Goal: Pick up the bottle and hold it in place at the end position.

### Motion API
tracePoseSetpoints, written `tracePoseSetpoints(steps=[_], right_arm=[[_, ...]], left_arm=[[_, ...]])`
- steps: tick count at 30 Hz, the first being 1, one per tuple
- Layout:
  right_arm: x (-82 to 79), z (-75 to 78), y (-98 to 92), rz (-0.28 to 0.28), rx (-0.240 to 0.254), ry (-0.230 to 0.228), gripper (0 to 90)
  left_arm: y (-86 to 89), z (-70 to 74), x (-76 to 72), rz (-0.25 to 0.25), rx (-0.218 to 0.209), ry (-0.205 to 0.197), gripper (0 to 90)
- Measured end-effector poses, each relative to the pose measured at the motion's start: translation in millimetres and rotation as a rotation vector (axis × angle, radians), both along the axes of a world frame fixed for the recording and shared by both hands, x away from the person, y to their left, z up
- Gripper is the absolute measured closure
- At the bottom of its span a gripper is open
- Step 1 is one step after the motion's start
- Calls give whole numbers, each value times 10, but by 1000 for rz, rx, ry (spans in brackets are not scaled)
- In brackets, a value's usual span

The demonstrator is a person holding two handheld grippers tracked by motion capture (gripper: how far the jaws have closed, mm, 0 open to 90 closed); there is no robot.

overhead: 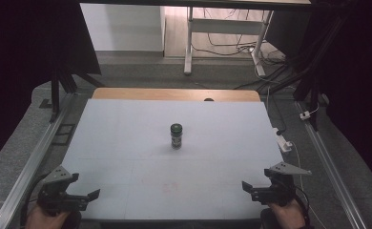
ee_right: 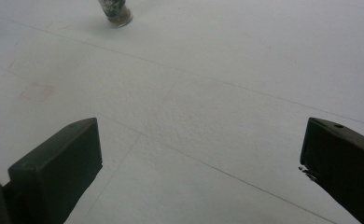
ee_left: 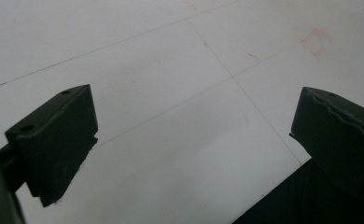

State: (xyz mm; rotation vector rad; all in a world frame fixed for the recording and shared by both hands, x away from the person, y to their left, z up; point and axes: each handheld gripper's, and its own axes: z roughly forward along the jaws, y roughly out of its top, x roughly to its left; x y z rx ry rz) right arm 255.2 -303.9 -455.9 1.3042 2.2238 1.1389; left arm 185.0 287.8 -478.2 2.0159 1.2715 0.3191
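A small dark jar (overhead: 176,135) with a dark lid stands upright near the middle of the white table (overhead: 127,143), alone, with open surface on every side of it. From the jar, the left gripper (overhead: 91,196) sits at about seven o'clock and the right gripper (overhead: 247,187) at about five o'clock, both well apart from it and near the table's near edge. Each is held in a hand, the jaws spread wide with nothing between them, and the two point inward toward each other. In the left gripper view the jaws frame bare white tabletop crossed by thin pencil lines, with a faint red mark (ee_left: 316,41) at about one o'clock. In the right gripper view the jar's base (ee_right: 116,13) shows at about eleven o'clock, far beyond the jaws, and a faint red smudge (ee_right: 36,90) lies at nine o'clock. Nothing stands between either gripper and the jar. Behind the white sheet a strip of wooden tabletop (overhead: 174,94) shows at twelve o'clock. Metal rails (overhead: 29,167) run along both sides, the floor is grey carpet, and a white desk frame (overhead: 222,28) with loose cables stands farther back.
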Motion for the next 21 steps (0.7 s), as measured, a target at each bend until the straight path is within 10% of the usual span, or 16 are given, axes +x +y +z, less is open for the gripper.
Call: tracePoseSetpoints(steps=[21], right_arm=[[-5,-5,39,36,-17,10,0]], left_arm=[[-16,-5,20,-30,-12,23,10]])
